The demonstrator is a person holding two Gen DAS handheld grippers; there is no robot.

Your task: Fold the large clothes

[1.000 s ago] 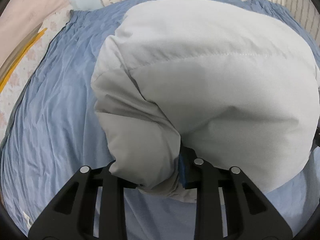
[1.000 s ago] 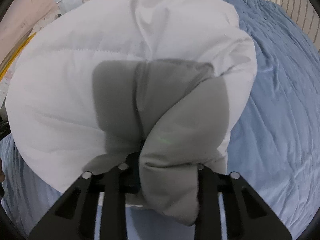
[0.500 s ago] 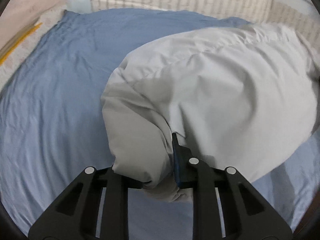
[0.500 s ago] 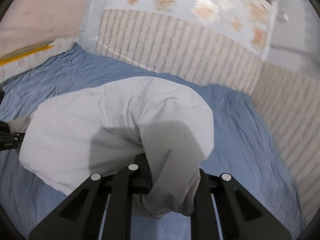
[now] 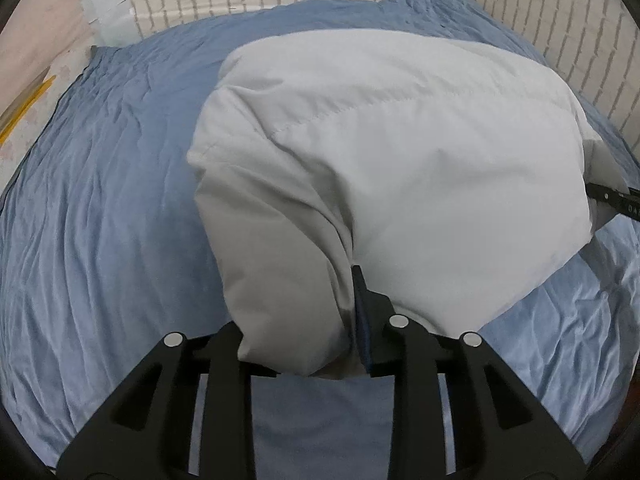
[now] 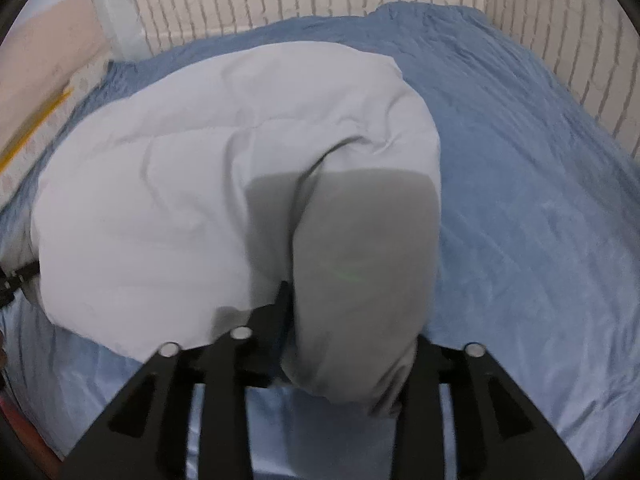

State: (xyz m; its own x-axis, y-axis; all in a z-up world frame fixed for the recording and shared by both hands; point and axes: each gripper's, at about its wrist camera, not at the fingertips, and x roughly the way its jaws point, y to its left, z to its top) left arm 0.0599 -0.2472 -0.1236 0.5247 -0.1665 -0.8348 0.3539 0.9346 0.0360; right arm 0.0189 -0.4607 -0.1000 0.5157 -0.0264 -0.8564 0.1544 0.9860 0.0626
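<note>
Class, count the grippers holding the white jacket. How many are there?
2. The left gripper clamps the jacket at its left end, the right gripper at its right end. None seem hidden.

Both fisheye pictures are softly and evenly lit, and strong curving with dark corners is seen at the edges. A grey shadow is cast on the puffy white quilted jacket (image 6: 224, 184) in the right wrist view. Slight blur is noticed over the wrinkled blue bedsheet (image 5: 100, 208).

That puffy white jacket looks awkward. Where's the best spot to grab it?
By its near corners, from the near edge, as now: the left gripper and right gripper each pinch a bunched corner of the padded jacket. Its bulging middle looks too thick to grip.
</note>
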